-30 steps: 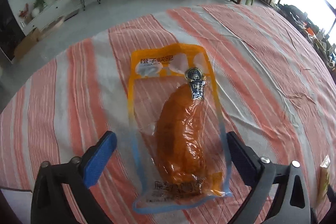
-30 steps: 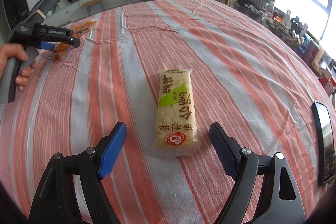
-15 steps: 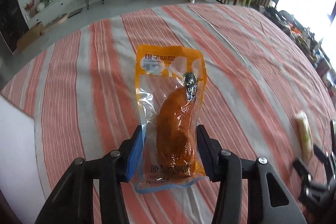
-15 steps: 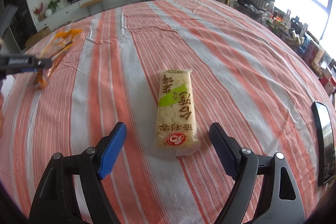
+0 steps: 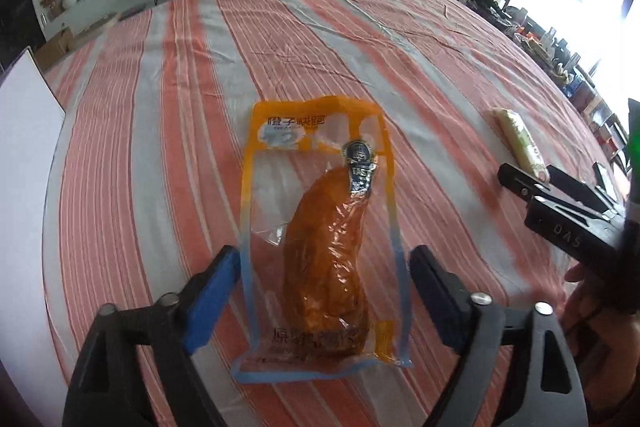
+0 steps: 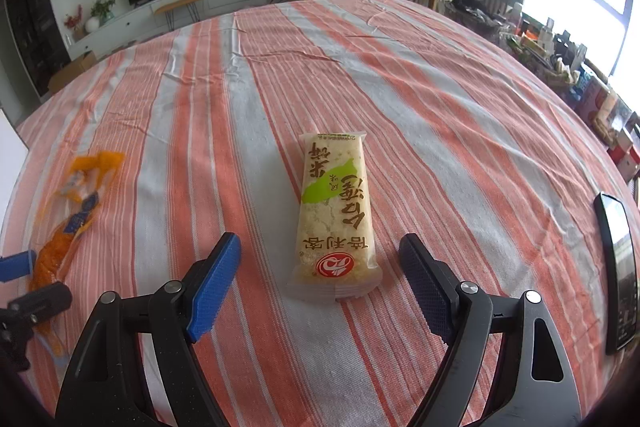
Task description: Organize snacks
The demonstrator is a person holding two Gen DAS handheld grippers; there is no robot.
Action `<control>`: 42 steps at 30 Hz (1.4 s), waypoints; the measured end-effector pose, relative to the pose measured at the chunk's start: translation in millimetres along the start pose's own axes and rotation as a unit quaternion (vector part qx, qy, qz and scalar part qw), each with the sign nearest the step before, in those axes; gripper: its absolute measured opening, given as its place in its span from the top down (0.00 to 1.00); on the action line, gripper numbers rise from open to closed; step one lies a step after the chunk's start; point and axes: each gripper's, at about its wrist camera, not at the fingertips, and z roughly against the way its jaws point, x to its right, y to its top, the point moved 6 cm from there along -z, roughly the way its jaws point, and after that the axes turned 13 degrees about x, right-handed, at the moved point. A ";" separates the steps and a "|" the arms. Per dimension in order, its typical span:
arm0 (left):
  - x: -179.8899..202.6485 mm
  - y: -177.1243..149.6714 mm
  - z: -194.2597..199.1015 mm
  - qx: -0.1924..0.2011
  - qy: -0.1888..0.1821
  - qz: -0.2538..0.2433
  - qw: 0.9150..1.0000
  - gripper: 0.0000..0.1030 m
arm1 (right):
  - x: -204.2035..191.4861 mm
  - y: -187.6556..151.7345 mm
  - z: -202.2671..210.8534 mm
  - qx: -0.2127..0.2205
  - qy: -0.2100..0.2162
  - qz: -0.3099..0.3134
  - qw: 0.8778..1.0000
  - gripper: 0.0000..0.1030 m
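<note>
on the counter (image 6: 420, 99), which is covered with an orange, white and grey striped cloth, two snack packets lie well apart. the left gripper (image 5: 324, 287) points steeply down over an orange-edged clear pouch (image 5: 320, 247) holding an orange-brown piece of food; the pouch lies flat on the cloth, lengthwise between the two blue pads, its printed top end pointing away from the camera. the jaws are opening: the left pad stands just beside the pouch's edge and the right pad stands a little clear of the other edge, so neither presses on it. the right gripper (image 6: 320, 283) hangs over a pale rice cracker packet (image 6: 336, 219) with a green patch and a red round logo at its near end. that packet lies flat between the spread pads, nearer the right one, with cloth showing on both sides, so this gripper is open and holds nothing. in the right wrist view the pouch shows at the far left edge of the counter with one blue pad of the left gripper beside it; in the left wrist view the cracker packet shows at the right, beyond the black body of the right gripper and part of a hand (image 5: 596, 339). a dark phone (image 6: 618, 267) lies on the cloth to the right of the cracker packet.
</note>
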 end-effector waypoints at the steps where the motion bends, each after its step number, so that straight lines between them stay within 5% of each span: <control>1: 0.0 -0.3 -2.5 0.005 0.006 -0.007 1.000 0.10 | -0.4 0.0 -0.2 0.000 0.000 0.000 1.000 0.18; 5: -0.1 -6.2 -9.6 0.019 0.027 -0.046 0.998 0.00 | -0.3 -0.2 -0.2 0.000 0.000 0.000 1.000 0.18; 15: -5.9 -4.2 -8.1 0.048 0.028 -0.039 0.998 0.00 | 0.0 -0.1 0.4 0.000 0.000 0.000 1.000 0.18; 42: -5.6 -5.1 -7.9 0.053 0.032 -0.036 0.997 0.00 | 0.0 0.4 -0.1 -0.001 -0.002 -0.001 1.000 0.18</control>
